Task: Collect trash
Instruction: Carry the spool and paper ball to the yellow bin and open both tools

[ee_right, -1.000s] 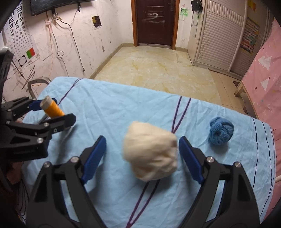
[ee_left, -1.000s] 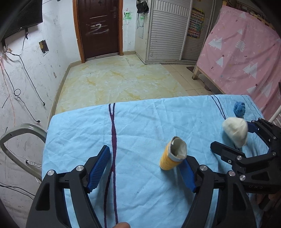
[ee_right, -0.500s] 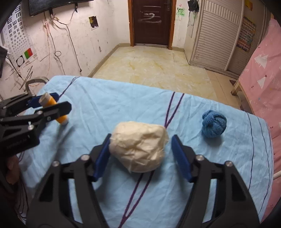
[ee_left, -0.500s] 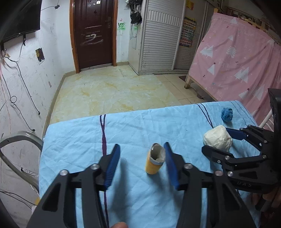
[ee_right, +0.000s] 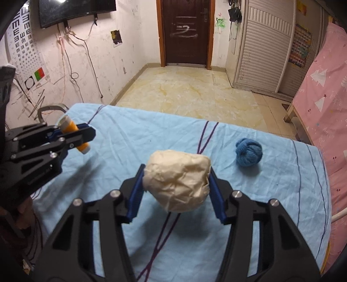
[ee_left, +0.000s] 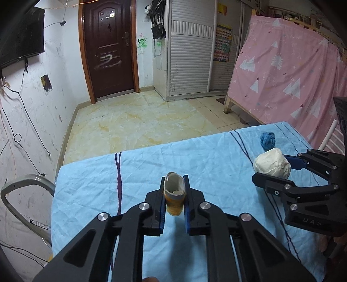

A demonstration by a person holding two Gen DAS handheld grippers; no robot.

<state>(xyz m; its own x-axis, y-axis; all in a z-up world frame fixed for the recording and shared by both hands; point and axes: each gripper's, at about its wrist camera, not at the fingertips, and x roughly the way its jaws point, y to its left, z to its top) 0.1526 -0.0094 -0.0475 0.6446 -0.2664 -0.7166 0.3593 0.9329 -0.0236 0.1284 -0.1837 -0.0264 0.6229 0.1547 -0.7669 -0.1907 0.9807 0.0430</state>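
Orange tube point(ee_left: 173, 200) is now clamped in your left gripper point(ee_left: 174, 202), crumpled paper wad point(ee_right: 176, 181) pinched in your right gripper point(ee_right: 176, 191); both sets of jaws have just closed, and both items look lifted off the blue-sheeted worktop point(ee_right: 271, 195). Two pieces secured. Blue knit ball point(ee_right: 249, 155) sits loose just beyond the wad. No bin in view. Path clear.

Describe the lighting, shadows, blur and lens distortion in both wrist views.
Left wrist view: dim indoor light, strong fisheye bending of the door and dark corners; the orange tube is sharp.
Right wrist view: same curvature; the paper ball looks slightly soft, a faint shadow lies on the blue sheet, a bright glare spot on the wall screen.
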